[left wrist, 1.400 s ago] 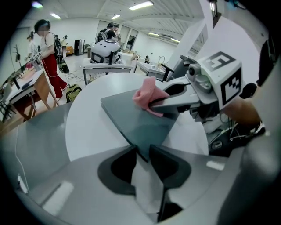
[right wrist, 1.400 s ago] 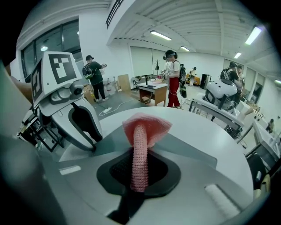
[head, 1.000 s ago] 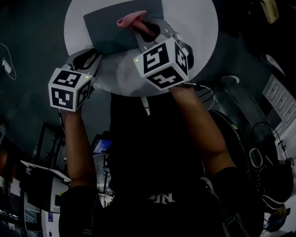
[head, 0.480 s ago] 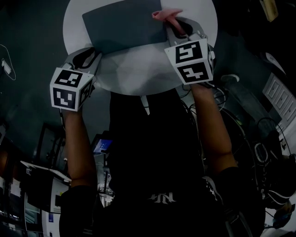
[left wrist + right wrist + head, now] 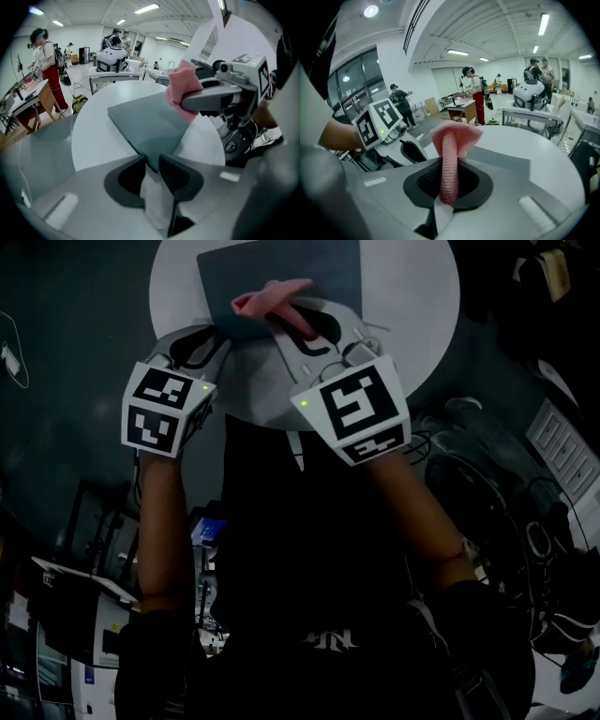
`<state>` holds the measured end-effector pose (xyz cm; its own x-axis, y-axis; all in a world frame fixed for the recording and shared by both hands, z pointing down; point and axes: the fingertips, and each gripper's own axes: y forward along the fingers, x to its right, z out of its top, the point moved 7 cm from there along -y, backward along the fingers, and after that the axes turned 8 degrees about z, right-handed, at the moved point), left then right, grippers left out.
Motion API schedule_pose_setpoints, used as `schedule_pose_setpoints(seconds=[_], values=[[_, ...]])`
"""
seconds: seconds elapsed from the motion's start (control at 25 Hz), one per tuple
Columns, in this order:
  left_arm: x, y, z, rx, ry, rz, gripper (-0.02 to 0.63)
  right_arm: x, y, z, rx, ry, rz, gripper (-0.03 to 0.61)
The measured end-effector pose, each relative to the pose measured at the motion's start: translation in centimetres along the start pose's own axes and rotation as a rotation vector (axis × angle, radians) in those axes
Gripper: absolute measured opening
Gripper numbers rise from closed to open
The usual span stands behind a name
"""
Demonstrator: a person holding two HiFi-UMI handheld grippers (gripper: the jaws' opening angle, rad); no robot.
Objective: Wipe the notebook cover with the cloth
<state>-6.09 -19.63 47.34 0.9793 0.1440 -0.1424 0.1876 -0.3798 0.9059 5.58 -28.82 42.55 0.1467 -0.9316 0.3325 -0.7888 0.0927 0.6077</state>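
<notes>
1. Pink cloth (image 5: 457, 133) is clamped in the closed jaws of the right hand-held gripper (image 5: 449, 180). Its bunched end is over the near part of the grey notebook (image 5: 281, 273); whether it touches the cover is unclear.
2. The notebook lies flat on the round white bench (image 5: 412, 296). Its near corner sits between the narrow-set jaws of the left hand-held gripper (image 5: 151, 161), which appear to pinch it.
3. Judged step: wiping the cover.
4. The next move calls for pressing the cloth down and sweeping it across while the left grip steadies the corner.
</notes>
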Motion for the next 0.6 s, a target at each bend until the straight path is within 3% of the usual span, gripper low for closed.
schedule_pose_setpoints(seconds=[0.12, 0.28, 0.6], values=[[-0.7, -1.4, -0.6, 0.018, 0.015, 0.005, 0.089, -3.3, 3.9, 1.2, -0.031, 0.053, 0.069, 0.028], [-0.8, -3.1, -3.4, 0.035, 0.022, 0.016, 0.087, -7.2, 7.8, -0.3, -0.144, 0.085, 0.103, 0.028], [-0.5, -3.3, -4.0, 0.045, 0.039, 0.027, 0.087, -8.3, 9.4, -0.6, -0.257, -0.09, 0.089, 0.026]])
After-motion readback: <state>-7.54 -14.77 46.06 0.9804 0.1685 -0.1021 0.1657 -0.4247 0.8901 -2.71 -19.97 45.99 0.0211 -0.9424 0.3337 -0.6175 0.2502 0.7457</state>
